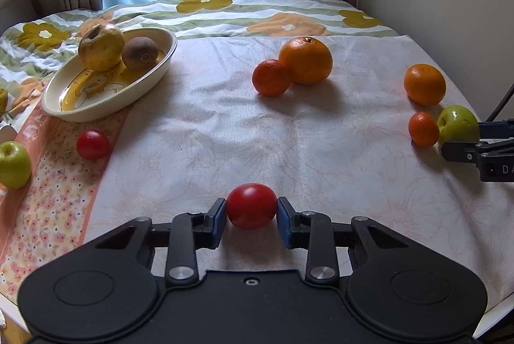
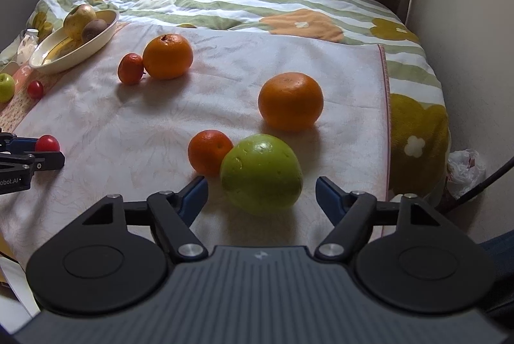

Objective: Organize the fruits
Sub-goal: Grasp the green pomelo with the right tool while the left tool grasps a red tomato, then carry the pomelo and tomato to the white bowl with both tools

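My left gripper (image 1: 251, 210) is shut on a red tomato (image 1: 251, 206) low over the pale cloth (image 1: 225, 125); the pair shows at the left of the right wrist view (image 2: 47, 144). My right gripper (image 2: 261, 188) is open around a green apple (image 2: 261, 173), its fingers apart from the fruit. A small mandarin (image 2: 209, 152) touches the apple's left side. An oval dish (image 1: 106, 93) at the far left holds a yellowish apple (image 1: 101, 47) and a kiwi (image 1: 140, 52).
Two oranges (image 1: 305, 59) (image 1: 424, 83) and another mandarin (image 1: 271, 77) lie on the cloth. A second tomato (image 1: 92, 144) and a green apple (image 1: 13, 164) lie left of the cloth. A floral quilt (image 1: 225, 10) and curtains are behind; a wall is on the right.
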The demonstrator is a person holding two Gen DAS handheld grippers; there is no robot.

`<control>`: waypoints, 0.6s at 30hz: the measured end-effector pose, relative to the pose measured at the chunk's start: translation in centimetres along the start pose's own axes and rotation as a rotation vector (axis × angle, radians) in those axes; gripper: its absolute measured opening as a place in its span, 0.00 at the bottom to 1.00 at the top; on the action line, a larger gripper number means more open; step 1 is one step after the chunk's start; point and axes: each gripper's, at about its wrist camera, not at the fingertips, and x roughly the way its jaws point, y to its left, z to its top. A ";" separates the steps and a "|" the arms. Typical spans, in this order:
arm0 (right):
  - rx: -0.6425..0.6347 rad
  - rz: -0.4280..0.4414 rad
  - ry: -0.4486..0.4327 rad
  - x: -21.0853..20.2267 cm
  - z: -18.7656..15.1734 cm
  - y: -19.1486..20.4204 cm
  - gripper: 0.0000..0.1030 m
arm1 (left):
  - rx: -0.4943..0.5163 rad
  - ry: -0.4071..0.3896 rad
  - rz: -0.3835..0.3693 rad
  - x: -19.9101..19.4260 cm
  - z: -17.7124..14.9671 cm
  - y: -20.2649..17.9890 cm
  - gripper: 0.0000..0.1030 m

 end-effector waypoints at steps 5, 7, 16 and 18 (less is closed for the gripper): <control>-0.031 0.009 0.003 0.8 0.3 0.0 0.78 | -0.017 0.006 0.001 -0.1 0.0 0.1 0.36; -0.036 0.013 0.006 1.0 0.3 0.0 0.77 | -0.022 0.008 0.001 -0.1 0.1 0.2 0.36; -0.050 0.011 0.005 0.9 0.1 0.1 0.70 | -0.010 0.001 -0.002 -0.6 0.0 0.2 0.35; -0.045 0.010 0.005 0.6 0.1 0.2 0.70 | -0.006 -0.006 -0.003 -0.9 0.1 0.1 0.35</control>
